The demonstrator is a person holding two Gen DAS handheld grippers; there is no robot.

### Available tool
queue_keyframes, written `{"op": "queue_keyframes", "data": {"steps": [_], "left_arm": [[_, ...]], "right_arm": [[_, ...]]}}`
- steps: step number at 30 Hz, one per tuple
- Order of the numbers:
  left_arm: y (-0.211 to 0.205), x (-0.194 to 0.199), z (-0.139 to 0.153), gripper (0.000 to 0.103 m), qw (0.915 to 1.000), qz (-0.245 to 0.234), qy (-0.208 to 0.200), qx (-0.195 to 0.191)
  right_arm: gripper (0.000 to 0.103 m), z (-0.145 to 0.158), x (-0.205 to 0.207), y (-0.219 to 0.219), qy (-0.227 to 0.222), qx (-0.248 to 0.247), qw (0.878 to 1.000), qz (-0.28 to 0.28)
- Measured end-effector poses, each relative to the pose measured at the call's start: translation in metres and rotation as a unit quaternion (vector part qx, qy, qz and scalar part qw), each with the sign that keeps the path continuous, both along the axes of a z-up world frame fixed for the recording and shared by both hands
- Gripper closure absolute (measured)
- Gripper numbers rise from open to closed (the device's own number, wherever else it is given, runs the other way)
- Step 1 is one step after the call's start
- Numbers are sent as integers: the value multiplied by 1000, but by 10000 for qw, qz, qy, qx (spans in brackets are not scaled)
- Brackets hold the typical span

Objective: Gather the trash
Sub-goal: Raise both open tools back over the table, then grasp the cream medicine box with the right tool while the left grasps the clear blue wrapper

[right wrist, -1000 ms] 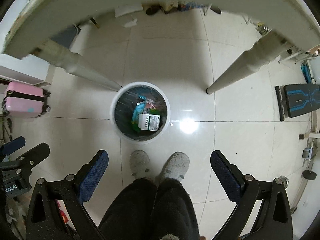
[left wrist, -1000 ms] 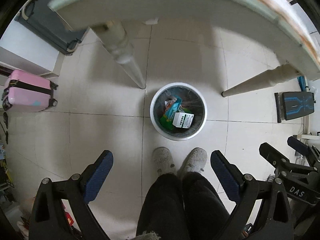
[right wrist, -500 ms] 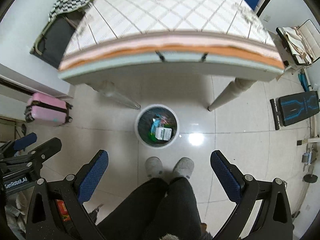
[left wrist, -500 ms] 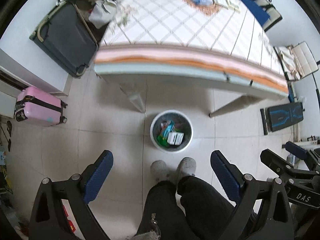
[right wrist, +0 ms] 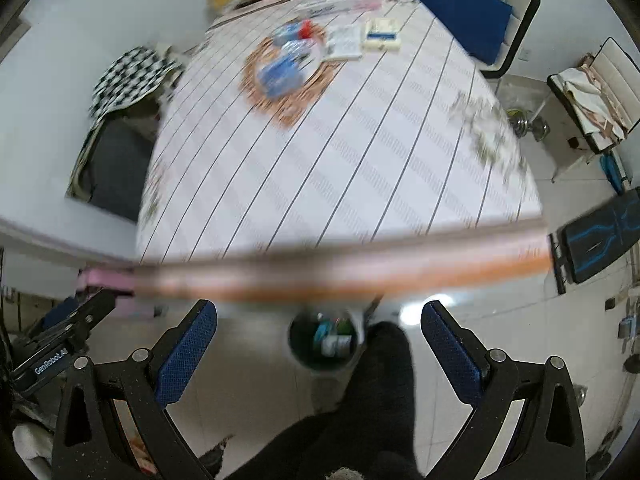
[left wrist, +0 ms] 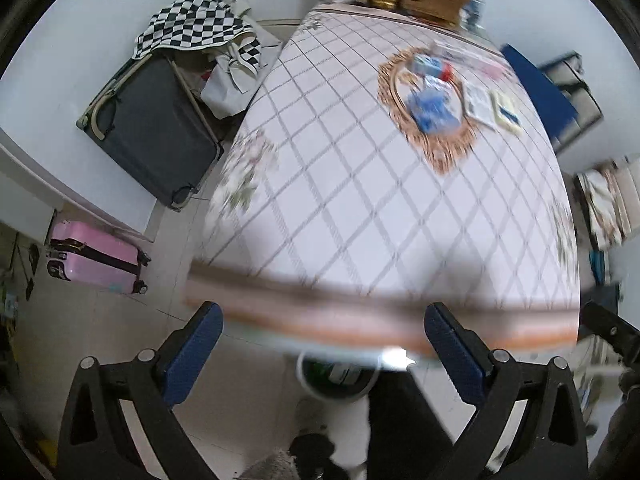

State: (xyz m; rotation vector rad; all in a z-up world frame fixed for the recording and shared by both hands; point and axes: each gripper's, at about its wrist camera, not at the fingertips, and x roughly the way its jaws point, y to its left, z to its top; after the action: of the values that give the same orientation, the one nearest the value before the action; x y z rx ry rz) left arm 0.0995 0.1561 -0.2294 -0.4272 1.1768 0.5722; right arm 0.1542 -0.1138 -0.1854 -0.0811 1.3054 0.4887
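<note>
With the left claw (left wrist: 320, 354) and right claw (right wrist: 318, 352) both spread and empty, reach squarely over the bench (right wrist: 360, 168) for the blue wrappers (right wrist: 280, 72) at its far centre, well beyond the bin (right wrist: 324, 344).

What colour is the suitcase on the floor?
Pink with a black band; the suitcase shows best in the left wrist view.

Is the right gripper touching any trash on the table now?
Apart. In the right wrist view the right gripper is open and empty; the blue packets lie far across the table.
</note>
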Motion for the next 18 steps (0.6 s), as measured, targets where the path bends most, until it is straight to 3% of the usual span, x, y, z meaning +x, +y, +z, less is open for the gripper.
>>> {"op": "queue_keyframes", "data": {"steps": [5, 10, 12, 15, 18], "left_arm": [[23, 107, -11, 0, 9983, 491, 144, -287], [39, 225, -45, 0, 9929, 802, 426, -765], [45, 265, -61, 0, 9898, 841, 506, -1032], [55, 315, -90, 1, 9836, 905, 666, -1413], [59, 350, -116, 1, 9791, 881, 845, -1630]], "right_arm": [[0, -14, 148, 14, 134, -61, 9993, -338], [0, -47, 301, 36, 314, -184, 9967, -729], [0, -61, 341, 43, 431, -182, 9954, -832], [17, -82, 401, 59, 560, -172, 9945, -872], [18, -105, 441, 75, 737, -215, 9932, -878]]}}
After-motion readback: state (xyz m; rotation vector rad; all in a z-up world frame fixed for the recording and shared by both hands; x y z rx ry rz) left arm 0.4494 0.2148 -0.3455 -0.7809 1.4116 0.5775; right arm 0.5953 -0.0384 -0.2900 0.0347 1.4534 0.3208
